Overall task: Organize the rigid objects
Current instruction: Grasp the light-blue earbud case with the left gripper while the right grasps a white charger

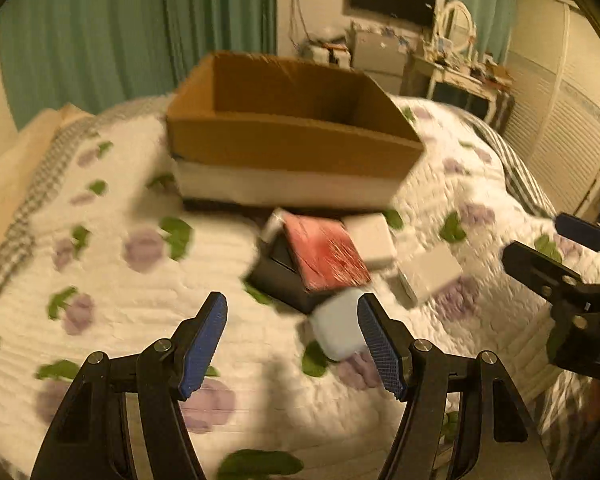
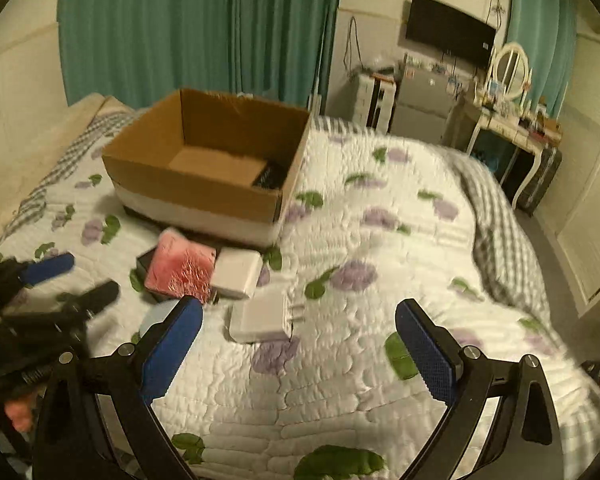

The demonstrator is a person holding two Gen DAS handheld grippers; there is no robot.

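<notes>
An open cardboard box (image 1: 296,140) (image 2: 204,184) stands on the bed, with a dark object (image 2: 269,176) inside at its right. In front of it lie a red-pink flat box (image 1: 326,254) (image 2: 180,266) on a black box (image 1: 278,276), a white square block (image 1: 370,240) (image 2: 236,270), a white plug adapter (image 1: 430,274) (image 2: 262,318) and a pale rounded case (image 1: 336,330) (image 2: 154,316). My left gripper (image 1: 292,340) is open and empty, above the quilt just short of the pale case. My right gripper (image 2: 298,344) is open and empty, near the adapter.
The bed has a white quilt (image 2: 360,272) with purple flowers and green leaves. Green curtains (image 2: 196,28) hang behind. A dresser with a mirror (image 2: 508,120), a wall screen (image 2: 448,34) and a small fridge stand at the back right.
</notes>
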